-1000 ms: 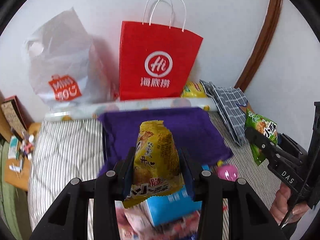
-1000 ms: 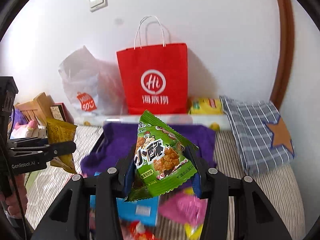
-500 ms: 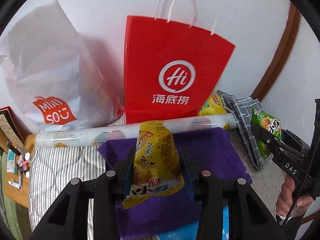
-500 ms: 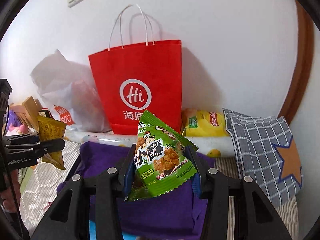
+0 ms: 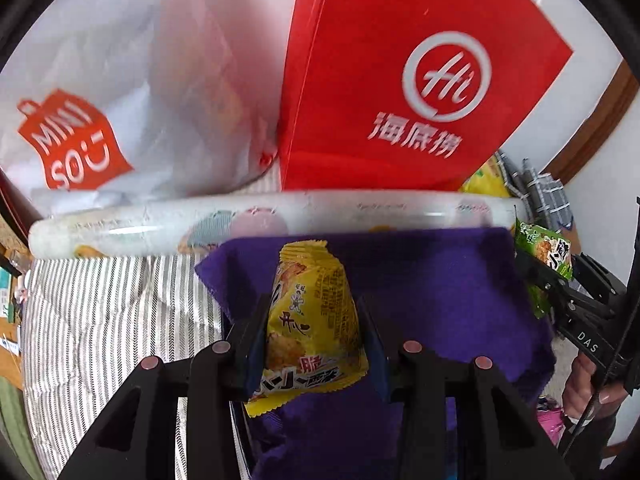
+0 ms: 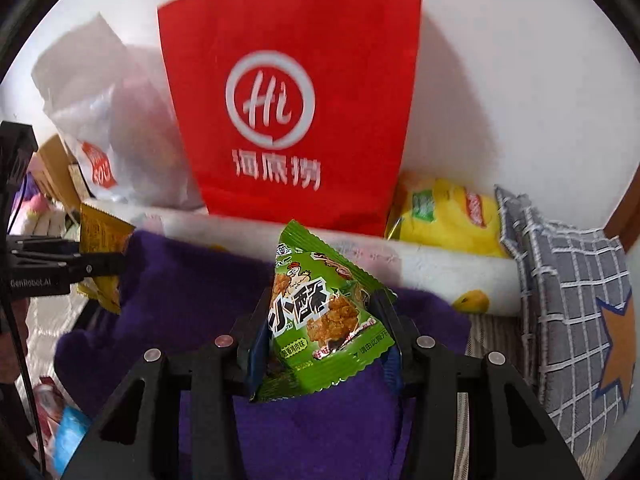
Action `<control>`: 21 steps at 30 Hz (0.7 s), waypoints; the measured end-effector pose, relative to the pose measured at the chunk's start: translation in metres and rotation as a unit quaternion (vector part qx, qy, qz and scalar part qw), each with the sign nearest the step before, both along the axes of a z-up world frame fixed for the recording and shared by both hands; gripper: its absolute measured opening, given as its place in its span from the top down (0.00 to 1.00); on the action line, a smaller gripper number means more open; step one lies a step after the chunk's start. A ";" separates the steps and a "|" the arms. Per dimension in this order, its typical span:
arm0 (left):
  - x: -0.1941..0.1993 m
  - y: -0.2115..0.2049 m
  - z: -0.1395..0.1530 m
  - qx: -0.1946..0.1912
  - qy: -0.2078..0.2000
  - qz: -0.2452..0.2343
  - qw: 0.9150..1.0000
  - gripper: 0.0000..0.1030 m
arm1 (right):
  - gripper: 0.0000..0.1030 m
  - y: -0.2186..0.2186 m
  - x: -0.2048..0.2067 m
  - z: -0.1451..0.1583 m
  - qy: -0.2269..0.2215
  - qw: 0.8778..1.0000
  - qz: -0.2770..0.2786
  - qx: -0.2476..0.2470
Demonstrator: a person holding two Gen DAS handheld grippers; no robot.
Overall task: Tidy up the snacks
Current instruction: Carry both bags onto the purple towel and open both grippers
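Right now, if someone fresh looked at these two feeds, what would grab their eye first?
The big red paper bag standing against the wall fills the back of both views. Nearer the cameras, each tool grips a snack: the left tool a yellow packet, the right tool a green packet, both over the purple cloth.

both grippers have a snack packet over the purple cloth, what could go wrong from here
1. The left gripper and right gripper pinch the yellow packet and green packet by their puffy sides, so either one could slip or burst.
2. The two grippers work close together over the purple cloth and might collide.
3. The red paper bag stands just behind the cloth and might tip if nudged.
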State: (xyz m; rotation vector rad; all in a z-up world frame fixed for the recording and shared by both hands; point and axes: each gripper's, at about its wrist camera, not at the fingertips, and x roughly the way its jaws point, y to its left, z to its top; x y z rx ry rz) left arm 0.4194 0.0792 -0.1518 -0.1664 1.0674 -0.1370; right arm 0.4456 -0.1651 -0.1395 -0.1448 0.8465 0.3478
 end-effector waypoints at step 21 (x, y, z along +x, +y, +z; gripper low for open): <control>0.008 -0.018 -0.025 -0.013 0.045 -0.039 0.998 0.61 | 0.55 0.011 0.016 -0.038 0.093 0.995 0.027 -0.029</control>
